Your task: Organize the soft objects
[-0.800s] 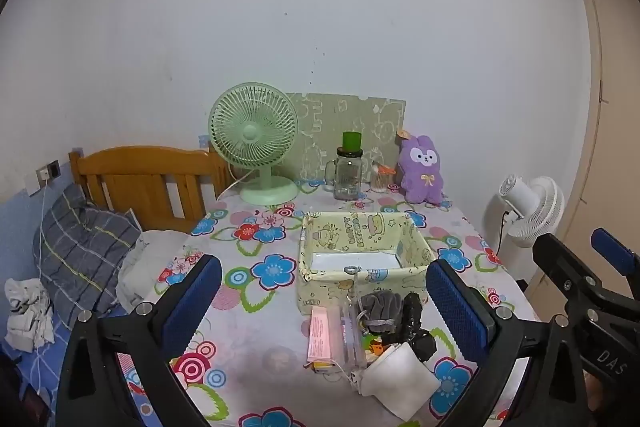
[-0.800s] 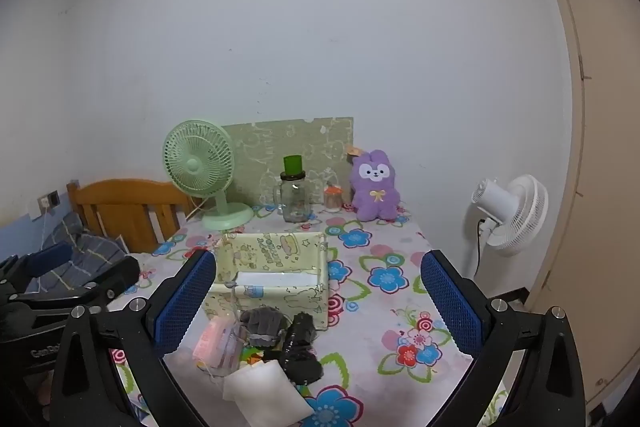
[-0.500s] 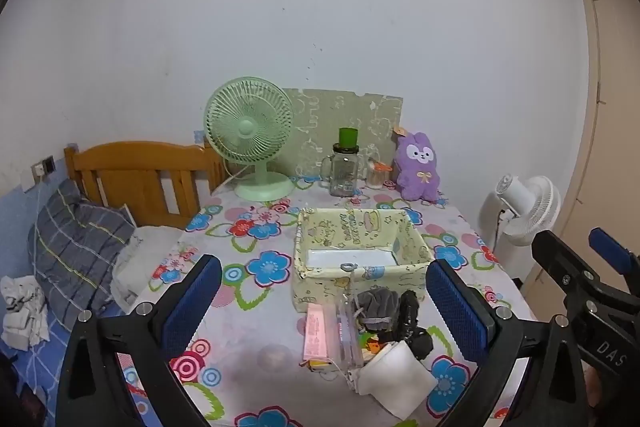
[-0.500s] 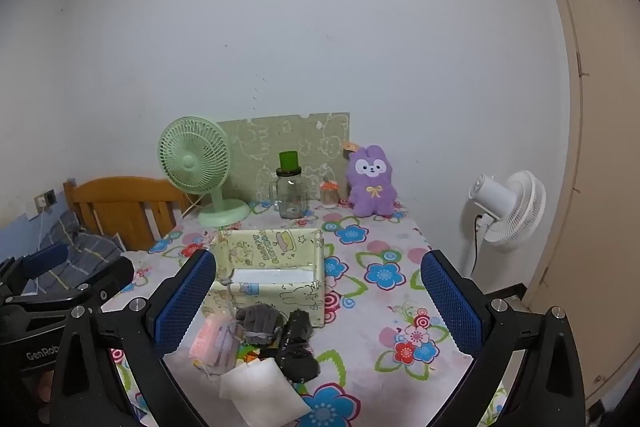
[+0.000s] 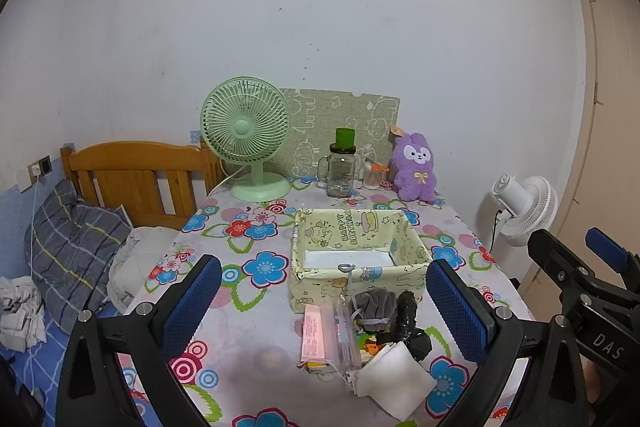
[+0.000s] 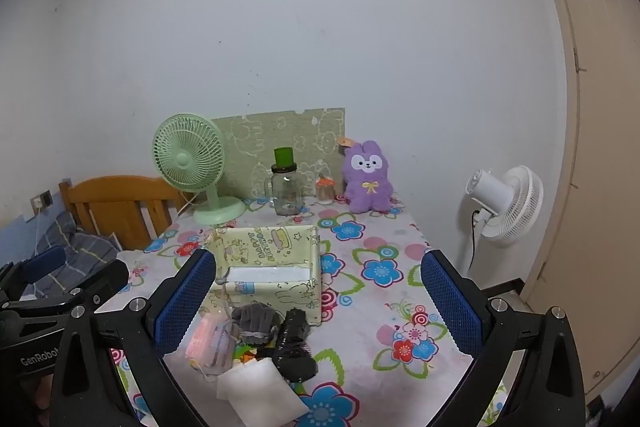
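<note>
Grey glove (image 5: 374, 309) heads pile before fabric box (image 5: 356, 255); both tongs (image 5: 322, 307) (image 6: 316, 301) released, empty. I approach; next, pinch glove.

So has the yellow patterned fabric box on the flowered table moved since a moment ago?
No. The yellow patterned fabric box sits in the same spot before the green desk fan; only the camera view shifted.

In front of me a yellow fabric box (image 5: 360, 251) printed with cartoons sits open-topped on the table, a white liner on its floor. Just before its near wall lies a small heap: a grey glove (image 5: 374, 307), a black rolled cloth (image 5: 406, 315), a pink packet (image 5: 314, 331) and a white folded cloth (image 5: 394, 375).
</note>
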The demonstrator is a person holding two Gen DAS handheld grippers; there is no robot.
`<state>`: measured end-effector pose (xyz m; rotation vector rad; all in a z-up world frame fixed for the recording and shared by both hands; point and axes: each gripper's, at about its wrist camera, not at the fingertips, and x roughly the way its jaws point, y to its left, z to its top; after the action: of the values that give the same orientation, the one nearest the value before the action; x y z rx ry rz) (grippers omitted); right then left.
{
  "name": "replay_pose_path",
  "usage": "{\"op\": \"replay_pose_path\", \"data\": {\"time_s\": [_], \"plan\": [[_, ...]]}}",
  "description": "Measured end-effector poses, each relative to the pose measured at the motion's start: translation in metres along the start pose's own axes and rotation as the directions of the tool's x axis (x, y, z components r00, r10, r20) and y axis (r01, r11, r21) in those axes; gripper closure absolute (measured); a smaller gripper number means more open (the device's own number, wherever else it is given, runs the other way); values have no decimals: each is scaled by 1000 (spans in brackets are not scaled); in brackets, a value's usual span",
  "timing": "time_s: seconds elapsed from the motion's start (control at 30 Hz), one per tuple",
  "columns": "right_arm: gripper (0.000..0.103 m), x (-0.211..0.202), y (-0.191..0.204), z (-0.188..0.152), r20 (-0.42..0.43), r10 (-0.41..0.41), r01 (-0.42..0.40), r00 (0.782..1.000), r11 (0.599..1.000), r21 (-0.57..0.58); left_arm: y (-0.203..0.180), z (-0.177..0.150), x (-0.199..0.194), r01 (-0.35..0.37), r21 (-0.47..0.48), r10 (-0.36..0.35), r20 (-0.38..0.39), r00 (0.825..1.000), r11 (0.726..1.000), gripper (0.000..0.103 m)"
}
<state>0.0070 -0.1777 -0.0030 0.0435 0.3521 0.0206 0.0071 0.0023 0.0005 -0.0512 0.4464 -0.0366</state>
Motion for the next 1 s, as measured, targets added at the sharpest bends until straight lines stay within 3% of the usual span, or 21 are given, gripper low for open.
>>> {"op": "replay_pose_path", "data": {"time_s": [1.0], "plan": [[0,-1,0,-2,-10,-5,5,1000,1000,7,3,-3,0,1,2,-1,5,1000,1000,0]]}}
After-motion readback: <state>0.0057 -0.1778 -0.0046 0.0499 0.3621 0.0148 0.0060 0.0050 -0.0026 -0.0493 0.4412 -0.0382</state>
